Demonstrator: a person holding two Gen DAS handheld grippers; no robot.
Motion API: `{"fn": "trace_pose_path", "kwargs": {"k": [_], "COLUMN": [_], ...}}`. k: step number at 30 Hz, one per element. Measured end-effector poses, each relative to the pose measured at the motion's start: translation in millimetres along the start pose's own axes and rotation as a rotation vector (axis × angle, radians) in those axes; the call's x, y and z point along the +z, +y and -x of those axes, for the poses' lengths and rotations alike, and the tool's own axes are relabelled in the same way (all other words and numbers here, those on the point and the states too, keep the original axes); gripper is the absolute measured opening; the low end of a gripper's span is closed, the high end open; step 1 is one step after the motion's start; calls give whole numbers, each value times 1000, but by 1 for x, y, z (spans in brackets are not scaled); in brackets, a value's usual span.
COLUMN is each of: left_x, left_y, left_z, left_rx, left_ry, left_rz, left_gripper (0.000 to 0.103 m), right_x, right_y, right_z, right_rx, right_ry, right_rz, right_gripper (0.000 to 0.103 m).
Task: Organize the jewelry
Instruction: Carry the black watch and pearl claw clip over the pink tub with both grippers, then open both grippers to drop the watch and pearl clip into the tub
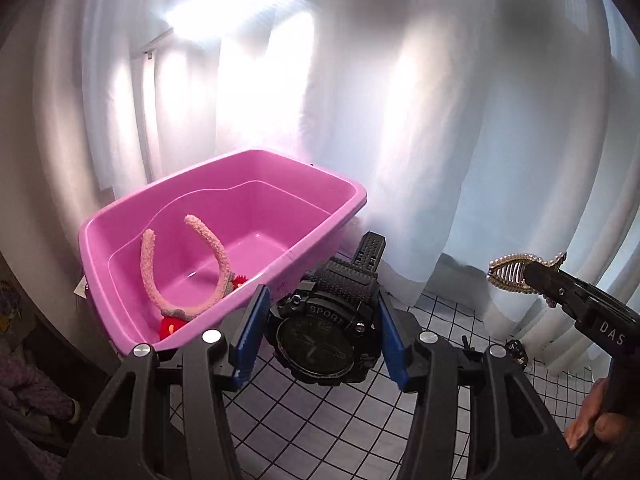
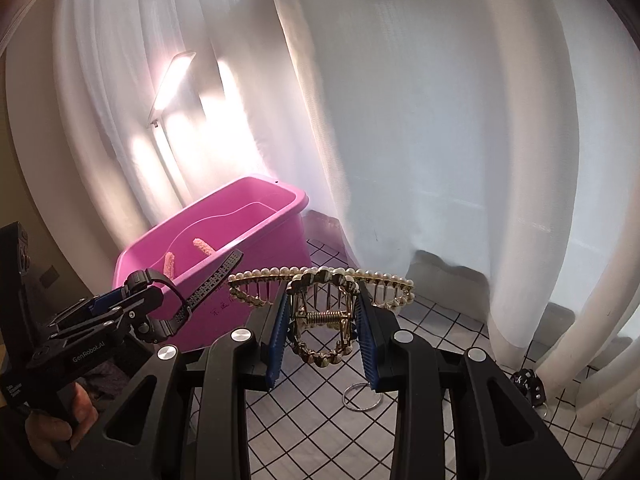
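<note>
My left gripper (image 1: pixel 320 312) is shut on a black sport watch (image 1: pixel 324 336), its blue pads pressing the case sides and the strap sticking forward. It hangs in the air just right of a pink plastic tub (image 1: pixel 352 196). Inside the tub lies a fuzzy pink headband (image 1: pixel 218 252) with red bits. My right gripper (image 2: pixel 322 312) is shut on a gold hair claw clip edged with pearls (image 2: pixel 320 280), held above the checked cloth. In the right wrist view the left gripper (image 2: pixel 132 300) holds the watch (image 2: pixel 208 280) in front of the tub (image 2: pixel 300 200).
A white cloth with a black grid (image 2: pixel 440 332) covers the surface. A silver ring (image 2: pixel 362 396) lies on it below the clip, and a black studded band (image 2: pixel 530 384) sits by the white curtain (image 2: pixel 440 140) at right. A person's hand (image 1: pixel 596 416) grips the right handle.
</note>
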State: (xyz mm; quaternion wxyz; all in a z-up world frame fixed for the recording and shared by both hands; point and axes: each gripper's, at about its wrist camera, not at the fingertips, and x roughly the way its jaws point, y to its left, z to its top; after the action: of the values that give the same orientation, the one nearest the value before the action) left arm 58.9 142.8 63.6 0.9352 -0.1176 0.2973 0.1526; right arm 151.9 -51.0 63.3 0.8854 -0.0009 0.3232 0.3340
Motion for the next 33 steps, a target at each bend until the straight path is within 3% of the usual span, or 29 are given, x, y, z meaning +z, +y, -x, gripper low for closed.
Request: {"fn": "trace_pose_path", "kwargs": {"k": [7,15,22,28,33], "left_x": [47,63,65,63,61], "left_y": [50,129,171,187,189], "left_z": [8,-29,-77,-111,-136], "left_rx": [88,196,217,192,192], "left_ry": [-78,-22,87,195,288], "left_rz": [32,114,156,183,173], "left_gripper": [50,50,50,50,51], "right_x": [51,90,99,93,92], "right_y": [50,106,141,148,150], "right_z": [-35,-116,-189,-257,-296], "right_rx": [95,167,158,123,76], "right_ry": [-43,20,153,362,485], "right_rz": [71,128,185,201,194], "right_gripper": [31,31,31,30,31]}}
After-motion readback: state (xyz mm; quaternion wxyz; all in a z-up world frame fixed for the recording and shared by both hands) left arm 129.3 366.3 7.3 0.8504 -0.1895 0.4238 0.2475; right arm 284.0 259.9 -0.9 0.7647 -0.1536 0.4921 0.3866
